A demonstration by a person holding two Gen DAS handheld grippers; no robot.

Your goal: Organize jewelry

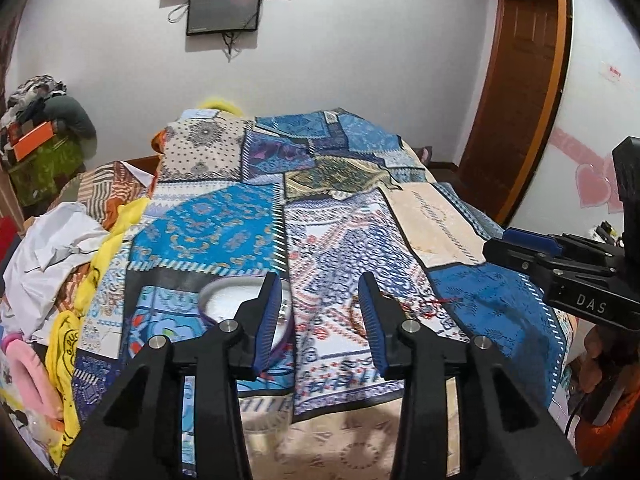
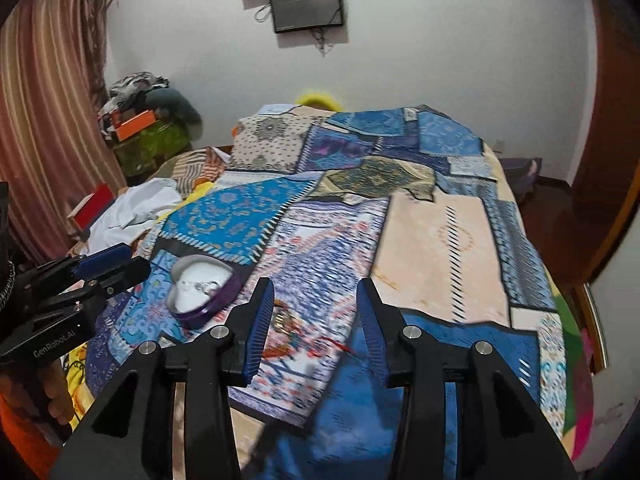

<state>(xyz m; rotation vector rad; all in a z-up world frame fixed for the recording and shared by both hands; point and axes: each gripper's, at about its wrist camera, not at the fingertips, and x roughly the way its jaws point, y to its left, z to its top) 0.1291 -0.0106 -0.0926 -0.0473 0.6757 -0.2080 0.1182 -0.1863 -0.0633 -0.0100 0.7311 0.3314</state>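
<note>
A heart-shaped purple jewelry box [image 2: 200, 294] with a white lining lies open on the patchwork bedspread [image 2: 432, 240]; a small silvery piece [image 2: 206, 287] lies inside it. In the left wrist view the box [image 1: 236, 294] is partly hidden behind my left finger. A bracelet with red thread [image 2: 296, 332] lies on the cloth between the right gripper's fingers; it also shows in the left wrist view [image 1: 416, 306]. My left gripper [image 1: 318, 320] is open and empty above the bed. My right gripper [image 2: 316, 326] is open and empty above the bracelet.
Crumpled white and yellow clothes [image 1: 60, 264] pile up at the bed's left side. A stack of clothes and an orange box [image 2: 136, 124] stands by the curtain. A wooden door [image 1: 520, 80] is at the right. Screens [image 2: 308, 4] hang on the far wall.
</note>
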